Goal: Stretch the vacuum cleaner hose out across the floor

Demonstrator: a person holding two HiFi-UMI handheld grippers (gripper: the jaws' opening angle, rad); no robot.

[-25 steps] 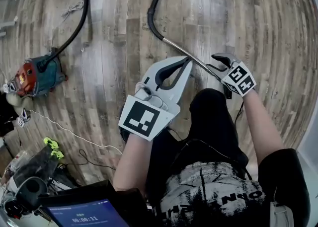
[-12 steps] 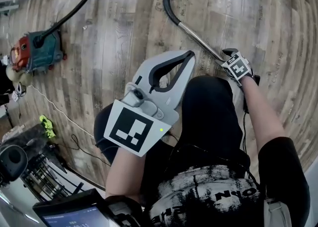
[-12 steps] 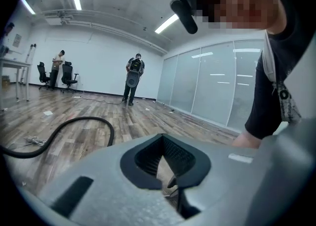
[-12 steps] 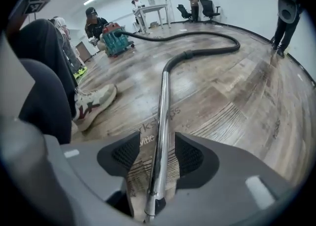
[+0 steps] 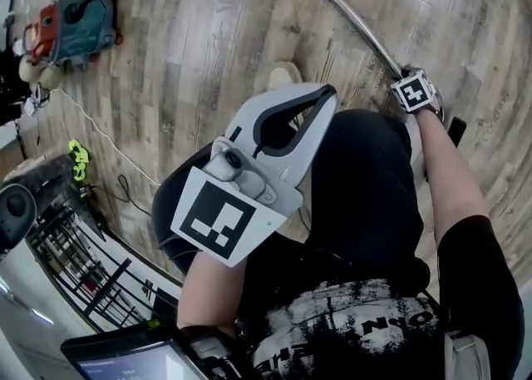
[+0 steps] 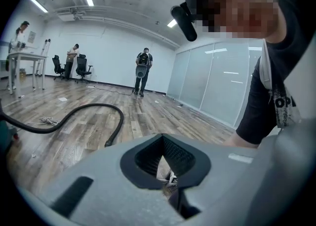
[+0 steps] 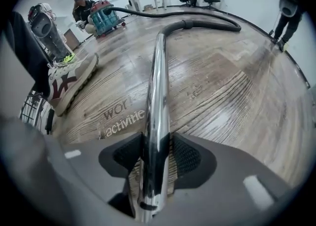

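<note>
Left gripper (image 5: 326, 94): jaws fully together, empty.
Right gripper (image 7: 157, 159): jaws wide, just closing slightly; metal tube (image 7: 157, 86) between them, unclamped.
Hose (image 7: 197, 22): joined to tube, on floor (image 7: 227, 91).

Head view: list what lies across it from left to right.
Vacuum cleaner → left gripper → metal tube → right gripper, whose jaws, wide apart astride that tube, have just closed a little.

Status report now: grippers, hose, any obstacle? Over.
Left gripper shut, empty. Right gripper open, fingers just closing slightly, metal wand between them. Hose curved, not stretched. Shoe near wand.
</note>
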